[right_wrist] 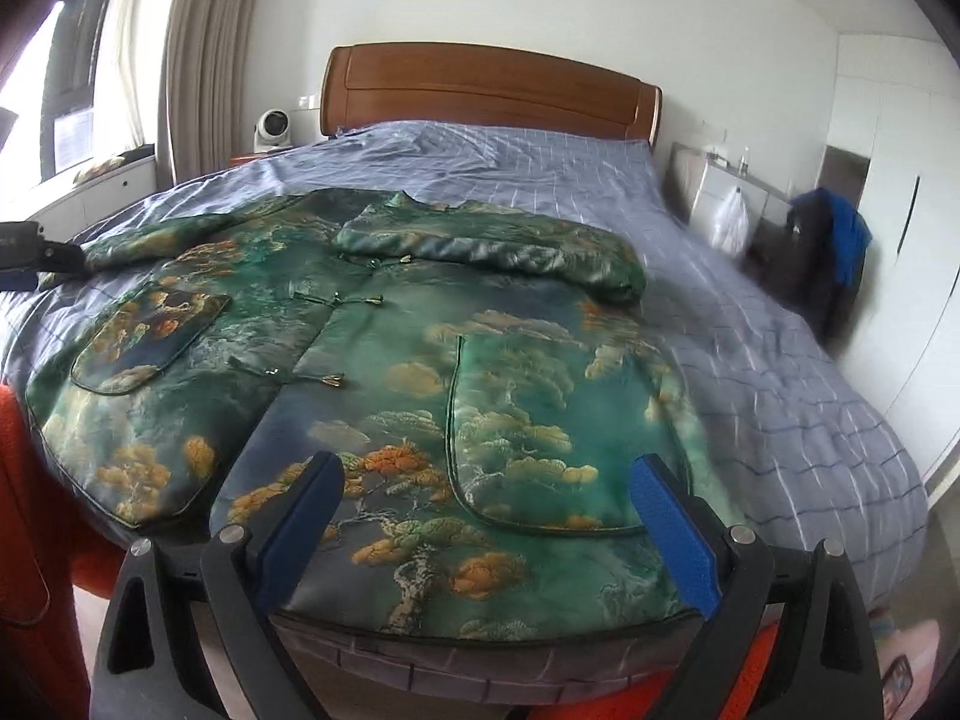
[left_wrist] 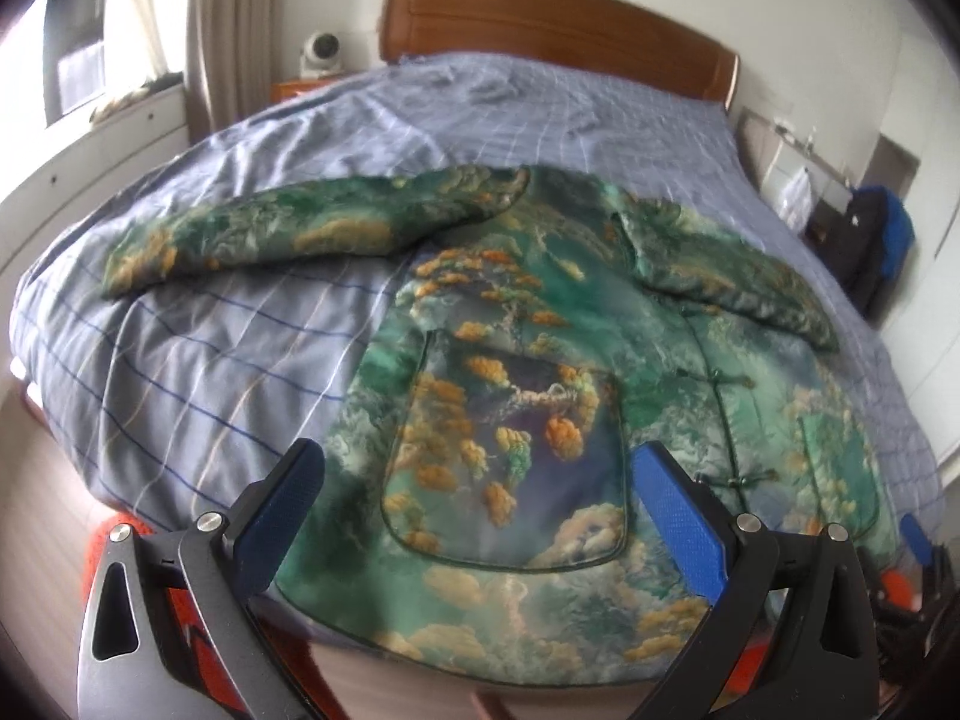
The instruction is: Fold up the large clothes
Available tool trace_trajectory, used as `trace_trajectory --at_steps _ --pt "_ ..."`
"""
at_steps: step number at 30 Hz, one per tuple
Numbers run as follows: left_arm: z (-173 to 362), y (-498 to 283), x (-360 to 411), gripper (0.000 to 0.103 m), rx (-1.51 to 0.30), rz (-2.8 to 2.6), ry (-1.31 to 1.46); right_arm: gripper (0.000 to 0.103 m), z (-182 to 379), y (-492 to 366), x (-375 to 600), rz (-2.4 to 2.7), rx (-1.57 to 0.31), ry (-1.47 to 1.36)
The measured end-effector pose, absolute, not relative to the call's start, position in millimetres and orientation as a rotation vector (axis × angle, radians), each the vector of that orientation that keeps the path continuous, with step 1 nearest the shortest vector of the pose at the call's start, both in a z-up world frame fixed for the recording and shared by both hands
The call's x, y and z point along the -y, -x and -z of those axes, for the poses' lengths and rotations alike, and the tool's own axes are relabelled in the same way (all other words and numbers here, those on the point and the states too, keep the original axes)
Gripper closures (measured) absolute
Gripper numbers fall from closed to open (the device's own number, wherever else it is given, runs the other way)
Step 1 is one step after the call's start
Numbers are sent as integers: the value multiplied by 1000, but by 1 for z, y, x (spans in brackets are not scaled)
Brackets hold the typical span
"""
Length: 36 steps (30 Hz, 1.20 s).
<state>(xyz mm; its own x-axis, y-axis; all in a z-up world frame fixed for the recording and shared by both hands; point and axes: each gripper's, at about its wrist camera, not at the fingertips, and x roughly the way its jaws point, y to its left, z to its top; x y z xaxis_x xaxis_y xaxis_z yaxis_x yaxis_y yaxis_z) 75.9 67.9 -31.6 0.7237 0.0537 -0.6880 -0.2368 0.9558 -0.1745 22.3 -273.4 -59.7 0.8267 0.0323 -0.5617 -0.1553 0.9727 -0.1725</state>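
- The jacket [left_wrist: 516,360], a padded garment with a green and orange landscape print, lies face up on the bed [left_wrist: 210,324], with its hem at the near edge of the mattress.
- The front is closed by knot fasteners [right_wrist: 333,381] down the centre. Two patch pockets [right_wrist: 540,450] face upward.
- The left sleeve [left_wrist: 288,234] extends straight out to the side across the blue checked cover.
- The right sleeve [right_wrist: 498,252] also lies out to its side, angled slightly across the cover.
- Left tongs [left_wrist: 480,516]: spread wide, holding nothing, positioned over the hem at the left pocket.
- Right tongs [right_wrist: 492,516]: spread wide, holding nothing, positioned over the hem at the right pocket.
- Progress, as judged: the garment is laid out flat and no fold is visible. Neither sleeve is turned in, and the body is not doubled over.
- Remaining, as judged: all folding steps, namely both sleeves inward, then the body folded to a compact shape.
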Motion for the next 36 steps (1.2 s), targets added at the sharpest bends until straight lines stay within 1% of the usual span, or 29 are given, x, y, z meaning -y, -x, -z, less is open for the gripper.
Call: trace_trajectory --at_steps 3,11,18,26,32,36 --pt "30 -68 -62 0 -716 -182 210 8 59 -26 271 -116 -587 210" --pt "35 -70 -54 0 -765 -167 146 8 63 -16 246 -188 -571 261" --pt "39 -71 -53 0 -793 -203 104 8 59 -15 245 -184 -557 255" --pt "31 -67 -57 0 -725 -244 136 8 59 -16 244 -189 -566 252" --pt "22 -61 -50 0 -639 -304 21 8 59 -16 243 -191 -566 253" --pt "20 -61 -49 0 -644 -295 -19 8 60 -14 240 -197 -565 259"
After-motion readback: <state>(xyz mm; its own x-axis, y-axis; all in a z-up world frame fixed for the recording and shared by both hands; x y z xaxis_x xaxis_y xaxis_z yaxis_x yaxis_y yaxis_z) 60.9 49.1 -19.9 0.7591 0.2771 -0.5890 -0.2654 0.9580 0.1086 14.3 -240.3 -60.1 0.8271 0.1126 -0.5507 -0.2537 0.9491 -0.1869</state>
